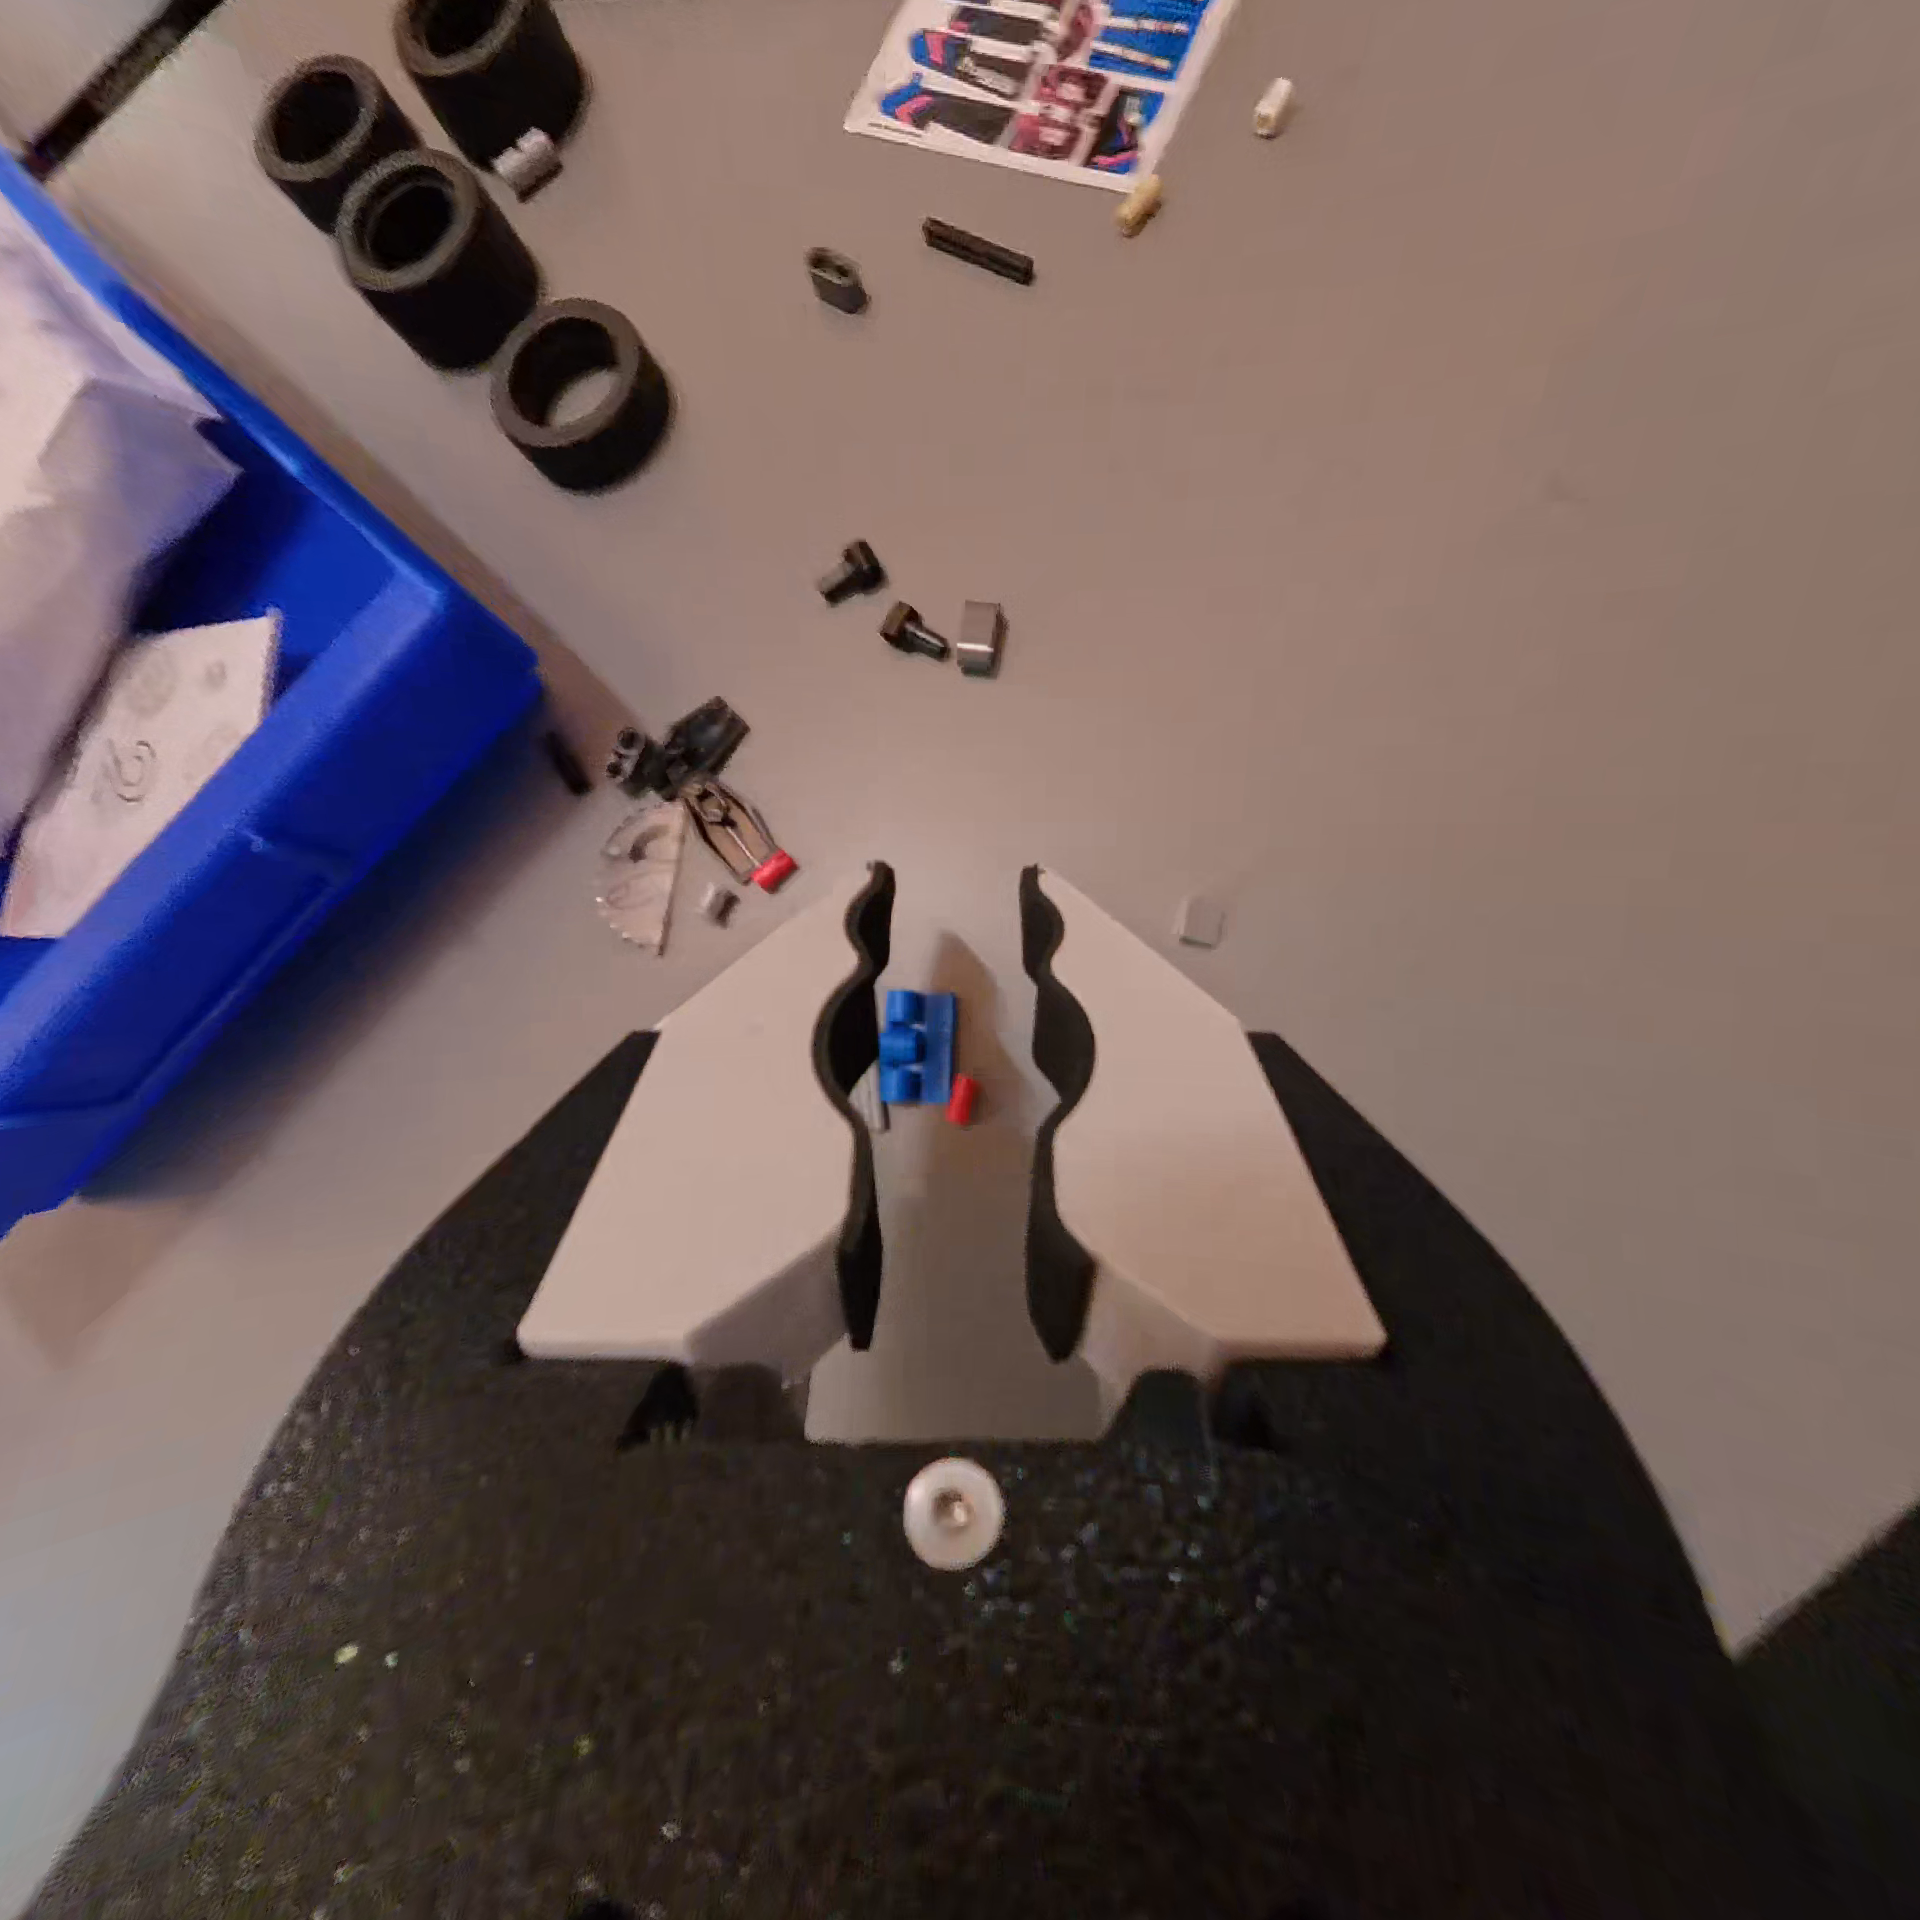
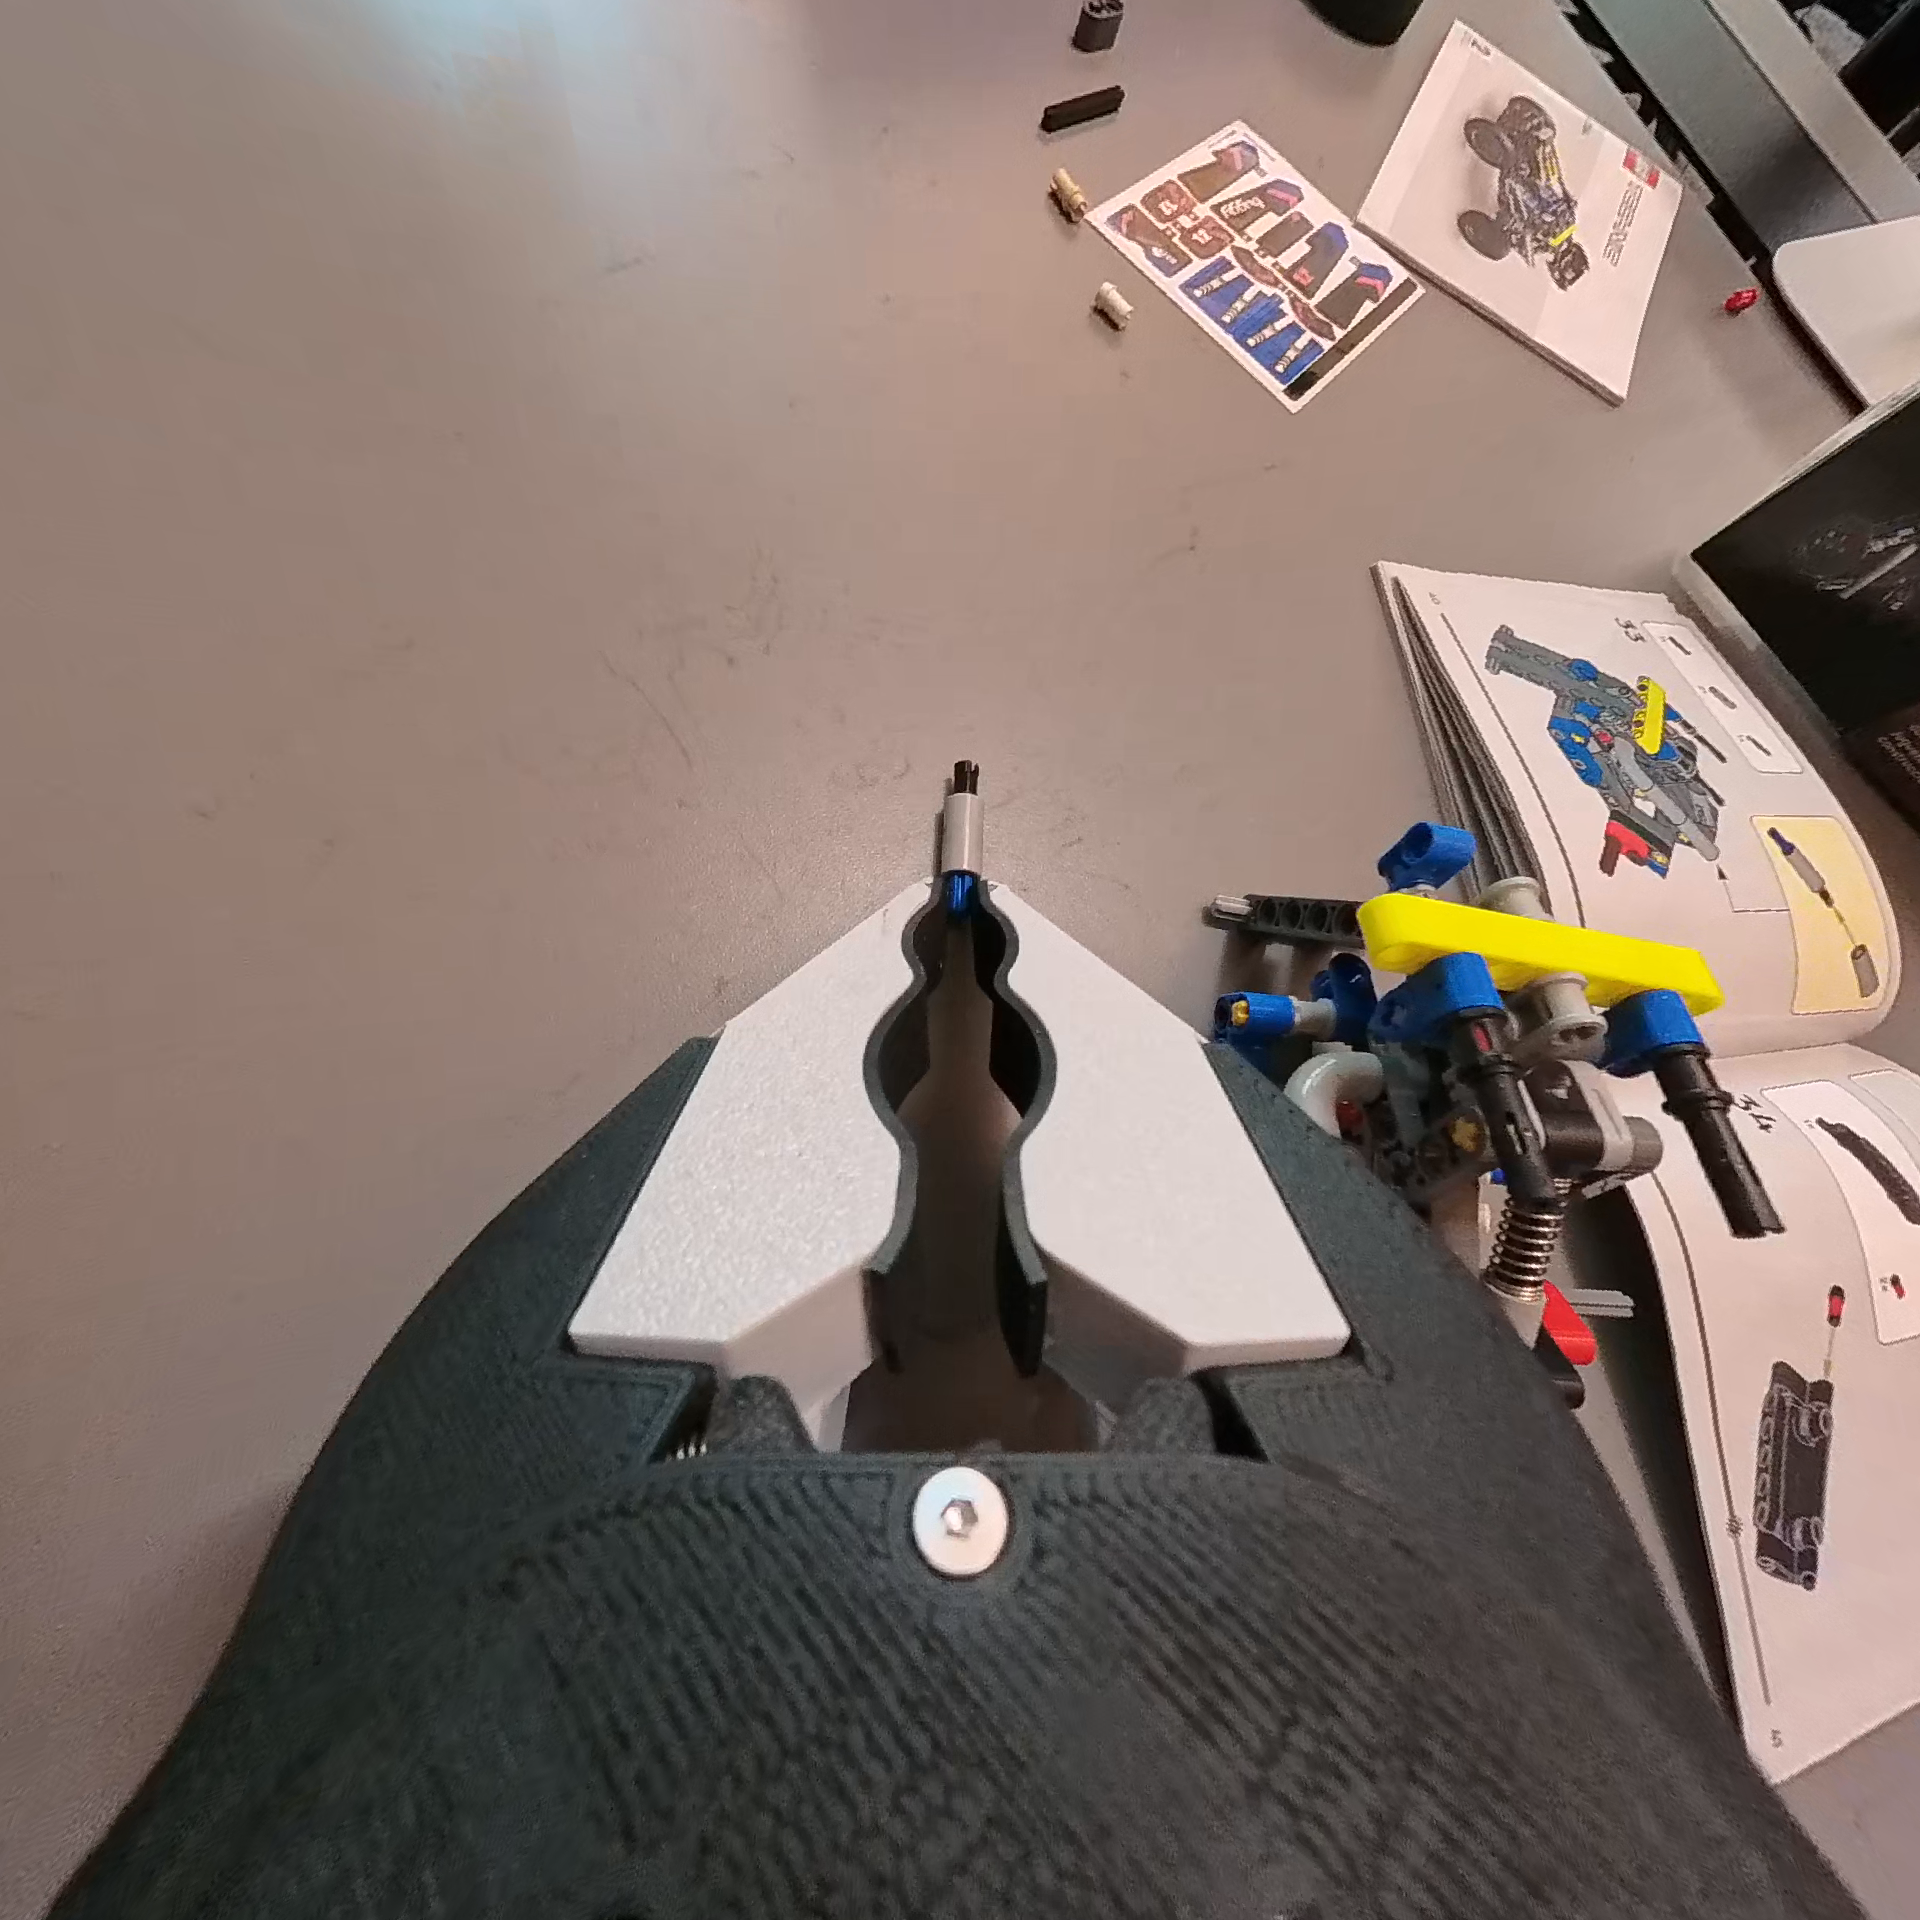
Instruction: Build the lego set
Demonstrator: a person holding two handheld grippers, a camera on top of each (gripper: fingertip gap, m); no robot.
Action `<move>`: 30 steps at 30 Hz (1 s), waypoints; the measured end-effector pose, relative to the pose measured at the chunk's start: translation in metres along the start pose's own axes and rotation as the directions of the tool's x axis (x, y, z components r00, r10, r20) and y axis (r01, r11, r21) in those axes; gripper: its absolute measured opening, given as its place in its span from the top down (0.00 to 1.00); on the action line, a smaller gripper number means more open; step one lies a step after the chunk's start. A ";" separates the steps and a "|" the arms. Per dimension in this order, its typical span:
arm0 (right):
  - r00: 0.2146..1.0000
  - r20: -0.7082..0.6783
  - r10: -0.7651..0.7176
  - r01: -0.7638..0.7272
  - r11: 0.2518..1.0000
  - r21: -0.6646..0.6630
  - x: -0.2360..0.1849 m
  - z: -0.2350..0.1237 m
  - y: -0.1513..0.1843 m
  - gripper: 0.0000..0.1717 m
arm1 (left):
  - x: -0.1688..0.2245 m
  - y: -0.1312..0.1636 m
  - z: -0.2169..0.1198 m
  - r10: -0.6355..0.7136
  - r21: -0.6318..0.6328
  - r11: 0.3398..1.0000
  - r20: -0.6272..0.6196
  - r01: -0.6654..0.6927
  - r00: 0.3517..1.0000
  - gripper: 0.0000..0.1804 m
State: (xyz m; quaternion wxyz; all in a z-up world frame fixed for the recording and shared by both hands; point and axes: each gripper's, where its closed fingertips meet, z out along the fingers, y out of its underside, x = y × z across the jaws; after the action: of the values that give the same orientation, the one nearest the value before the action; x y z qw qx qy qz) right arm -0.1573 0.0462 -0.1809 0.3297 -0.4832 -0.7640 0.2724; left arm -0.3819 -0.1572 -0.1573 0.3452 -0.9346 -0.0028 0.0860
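My left gripper (image 1: 956, 883) is open over the grey table (image 1: 1351, 520). A small blue studded piece (image 1: 914, 1044) lies on the table between its jaws, close to the left pad (image 1: 868, 935) and clear of the right one. A small red piece (image 1: 963, 1099) lies beside it. My right gripper (image 2: 961, 891) is shut at its tips on a thin blue pin (image 2: 958, 896) that carries a grey sleeve (image 2: 963, 836) and a black tip (image 2: 966, 774). The pin sticks out forward, just above the table.
Several black tyres (image 1: 582, 390), a blue bin (image 1: 312, 831) with paper bags, a sticker sheet (image 1: 1039, 83) and loose small parts (image 1: 852, 569) surround the left gripper. To the right of the right gripper stand a partly built model with a yellow beam (image 2: 1538, 956) and an open instruction booklet (image 2: 1714, 831).
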 end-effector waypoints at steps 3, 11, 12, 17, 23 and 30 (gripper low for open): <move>1.000 0.006 0.007 -0.007 1.000 -0.001 0.000 0.000 0.000 0.99 | -0.039 -0.022 0.001 -0.118 0.099 0.990 0.222 0.098 0.968 0.80; 1.000 0.002 0.013 -0.013 1.000 -0.003 0.001 0.000 0.000 0.99 | -0.107 -0.062 0.025 -0.192 0.136 0.980 0.430 0.147 0.882 0.67; 1.000 0.000 0.013 -0.013 1.000 -0.003 0.001 0.000 0.000 0.99 | -0.113 -0.060 0.033 -0.180 0.103 0.983 0.436 0.149 0.882 0.67; 1.000 -0.006 0.014 -0.014 1.000 -0.004 0.001 0.000 0.000 0.99 | -0.126 -0.049 0.061 -0.186 0.052 0.982 0.356 0.179 0.916 0.95; 1.000 0.002 0.026 -0.026 1.000 -0.006 0.001 0.000 0.001 0.99 | -0.165 -0.022 0.031 -0.374 0.132 0.927 0.391 0.350 0.841 1.00; 0.999 0.010 0.035 -0.035 0.999 -0.008 0.001 0.000 0.001 0.99 | -0.132 -0.023 0.039 -0.182 0.047 0.983 0.333 0.176 0.925 0.94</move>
State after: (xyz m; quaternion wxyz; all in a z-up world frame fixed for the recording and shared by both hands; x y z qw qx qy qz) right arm -0.1575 0.0476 -0.1815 0.3193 -0.4963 -0.7582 0.2773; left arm -0.5167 -0.1232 -0.1505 0.3538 -0.8992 -0.1460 0.2120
